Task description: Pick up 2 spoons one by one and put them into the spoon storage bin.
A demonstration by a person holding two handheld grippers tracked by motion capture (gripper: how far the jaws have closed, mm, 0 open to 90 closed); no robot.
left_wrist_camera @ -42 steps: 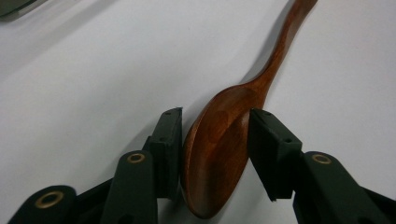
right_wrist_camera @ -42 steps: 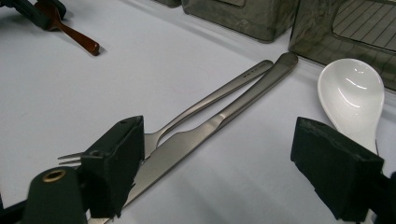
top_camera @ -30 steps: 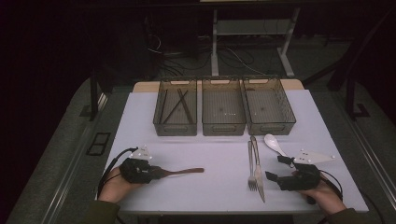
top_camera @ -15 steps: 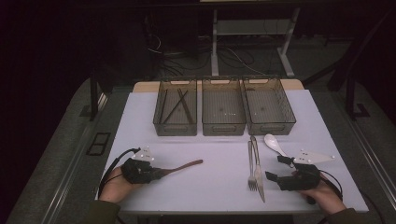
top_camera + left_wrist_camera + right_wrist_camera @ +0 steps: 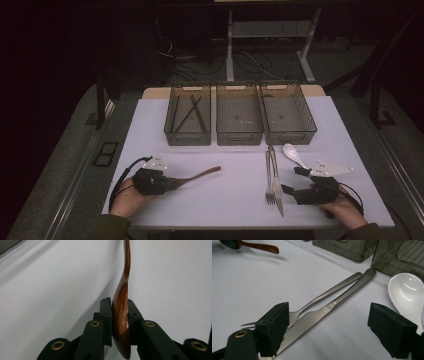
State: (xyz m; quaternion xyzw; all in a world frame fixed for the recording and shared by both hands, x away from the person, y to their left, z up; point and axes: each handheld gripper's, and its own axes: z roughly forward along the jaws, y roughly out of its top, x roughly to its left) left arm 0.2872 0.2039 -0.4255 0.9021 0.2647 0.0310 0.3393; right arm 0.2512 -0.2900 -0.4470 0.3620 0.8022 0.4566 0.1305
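Closing over the last second, my left gripper [image 5: 119, 315] now clamps the bowl of a glossy brown wooden spoon [image 5: 123, 315], its slim handle lying out over the matte white table [image 5: 235, 200]. My right gripper [image 5: 328, 325] rests with jaws apart beside a steel fork [image 5: 324, 295] and knife [image 5: 332, 307].

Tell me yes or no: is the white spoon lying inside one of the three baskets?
No, the white spoon lies on the table in front of the right-hand basket, beside the knife and fork.
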